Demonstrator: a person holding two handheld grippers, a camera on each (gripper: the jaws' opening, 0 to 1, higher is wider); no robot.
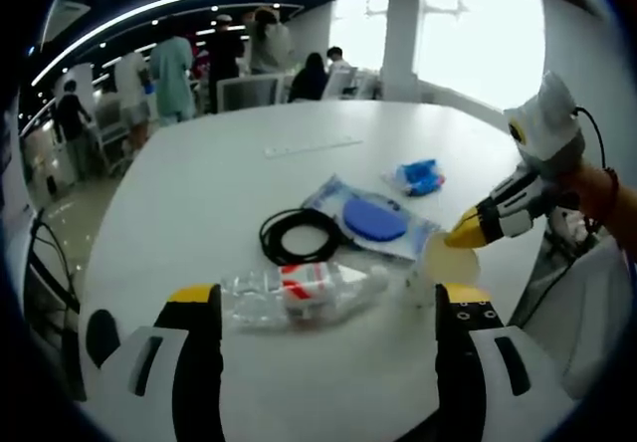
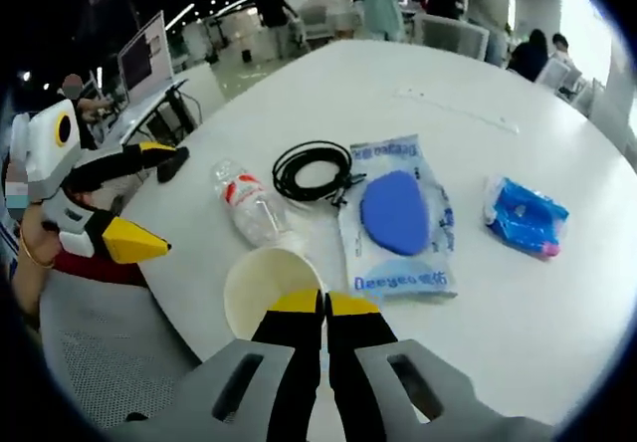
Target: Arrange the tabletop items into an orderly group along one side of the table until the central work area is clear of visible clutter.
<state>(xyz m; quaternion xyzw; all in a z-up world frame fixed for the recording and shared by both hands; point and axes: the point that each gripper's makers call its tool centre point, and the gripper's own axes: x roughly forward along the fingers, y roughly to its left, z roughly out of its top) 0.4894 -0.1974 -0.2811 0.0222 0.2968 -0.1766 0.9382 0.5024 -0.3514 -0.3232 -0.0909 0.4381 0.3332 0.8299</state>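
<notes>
**Cup pinched at the near edge; set it down beside the bottle**

The cup stands at the surface's near edge, its rim pinched by the clenched right claw. Just beside it lies the bottle, on its side, framed between the released left claw's jaws. Farther in sit the cable, the pouch and, well apart toward the side edge, the blue pack.

My judgement: keep the cup upright and slide it gently, since a thin rim may buckle. Grip the bottle mid-body; it could roll. Line everything along the near edge.
</notes>
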